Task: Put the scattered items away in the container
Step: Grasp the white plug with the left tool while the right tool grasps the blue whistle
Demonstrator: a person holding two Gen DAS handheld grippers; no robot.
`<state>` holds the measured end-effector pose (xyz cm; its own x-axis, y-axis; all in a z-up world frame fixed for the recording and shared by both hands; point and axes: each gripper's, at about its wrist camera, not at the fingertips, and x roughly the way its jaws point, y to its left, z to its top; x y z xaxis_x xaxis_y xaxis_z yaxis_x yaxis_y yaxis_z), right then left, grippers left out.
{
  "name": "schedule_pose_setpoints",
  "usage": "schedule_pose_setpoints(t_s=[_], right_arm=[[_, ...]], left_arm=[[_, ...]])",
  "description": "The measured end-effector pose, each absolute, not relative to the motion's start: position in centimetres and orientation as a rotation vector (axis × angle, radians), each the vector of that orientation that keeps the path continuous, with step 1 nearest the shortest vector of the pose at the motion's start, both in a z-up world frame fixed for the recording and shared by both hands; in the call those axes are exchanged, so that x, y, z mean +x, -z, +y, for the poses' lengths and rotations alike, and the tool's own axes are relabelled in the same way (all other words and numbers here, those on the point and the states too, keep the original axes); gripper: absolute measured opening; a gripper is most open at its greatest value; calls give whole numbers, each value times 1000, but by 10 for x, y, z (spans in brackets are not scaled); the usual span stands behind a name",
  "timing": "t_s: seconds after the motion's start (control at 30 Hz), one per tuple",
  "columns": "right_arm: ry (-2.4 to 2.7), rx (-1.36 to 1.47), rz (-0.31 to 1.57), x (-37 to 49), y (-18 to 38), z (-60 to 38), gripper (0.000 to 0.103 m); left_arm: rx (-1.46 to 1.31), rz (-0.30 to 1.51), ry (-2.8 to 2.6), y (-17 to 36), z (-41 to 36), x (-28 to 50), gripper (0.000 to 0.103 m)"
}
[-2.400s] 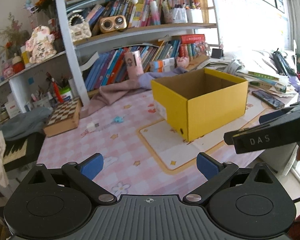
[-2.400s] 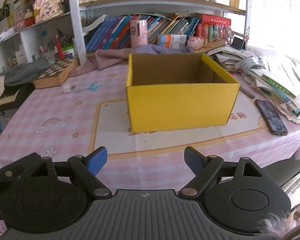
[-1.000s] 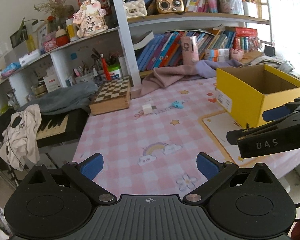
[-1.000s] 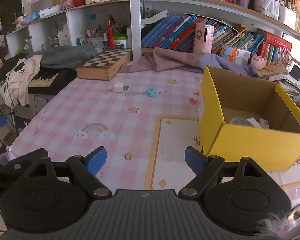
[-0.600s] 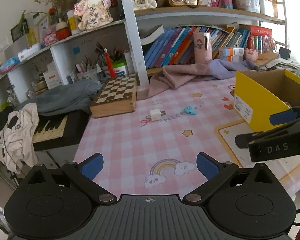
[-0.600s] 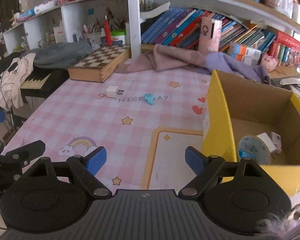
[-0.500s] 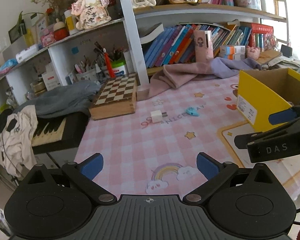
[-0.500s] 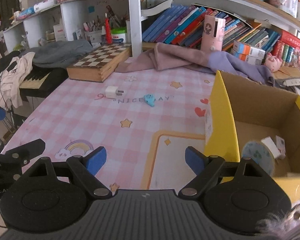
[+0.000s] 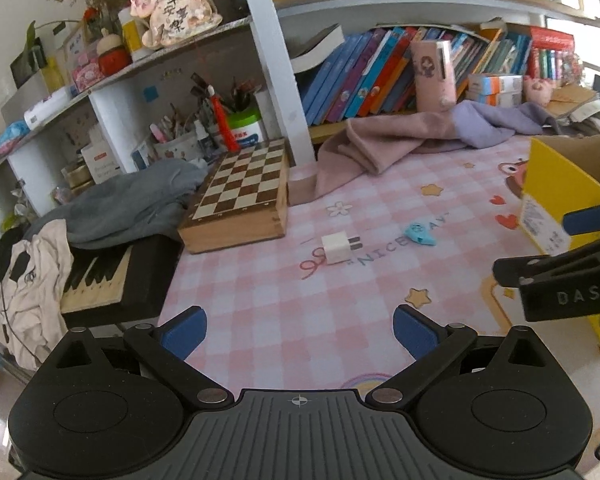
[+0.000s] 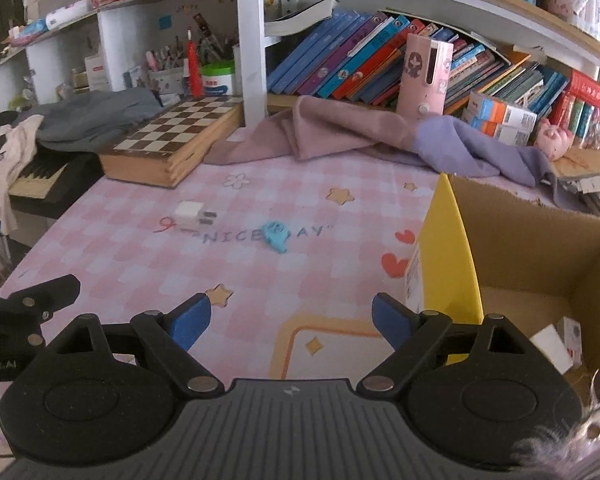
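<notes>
A white charger plug (image 9: 337,247) (image 10: 192,213) and a small light-blue item (image 9: 420,234) (image 10: 275,236) lie on the pink checked tablecloth (image 9: 260,288). Both are well ahead of the two grippers. The yellow cardboard box (image 9: 556,188) (image 10: 444,248) stands open at the right, with small white boxes (image 10: 552,344) on its floor. My left gripper (image 9: 299,330) is open and holds nothing. My right gripper (image 10: 291,320) is wide, its jaws opening, nothing between them. It hovers by the box's near left corner.
A wooden chessboard case (image 9: 240,196) lies behind the plug. A pink and purple cloth (image 9: 380,144) is draped at the back, below book-filled shelves. A piano keyboard (image 9: 100,276) and piled clothes (image 9: 132,204) sit off the table's left edge.
Both grippers have moved forward and to the left over the table. The plug and blue item are nearer and larger, and the yellow box has slid to the right edge of both views.
</notes>
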<state>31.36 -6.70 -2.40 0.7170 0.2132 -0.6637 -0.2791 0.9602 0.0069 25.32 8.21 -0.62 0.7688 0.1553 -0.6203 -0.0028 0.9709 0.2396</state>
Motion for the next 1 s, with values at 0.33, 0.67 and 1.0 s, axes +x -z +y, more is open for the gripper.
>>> schedule_pose_setpoints(t_s=[0.33,0.67,1.0], right_arm=[[-315,-90,706,361,24,-48,86],[-365,-98,816,436,42,-28,66],[-376,-78,977,480,76,-27,51]], left_arm=[[217,708,-72,25,90,298,101],[178,749,-49,51,91,365,101],[183,764,-13,82,79,404,95]])
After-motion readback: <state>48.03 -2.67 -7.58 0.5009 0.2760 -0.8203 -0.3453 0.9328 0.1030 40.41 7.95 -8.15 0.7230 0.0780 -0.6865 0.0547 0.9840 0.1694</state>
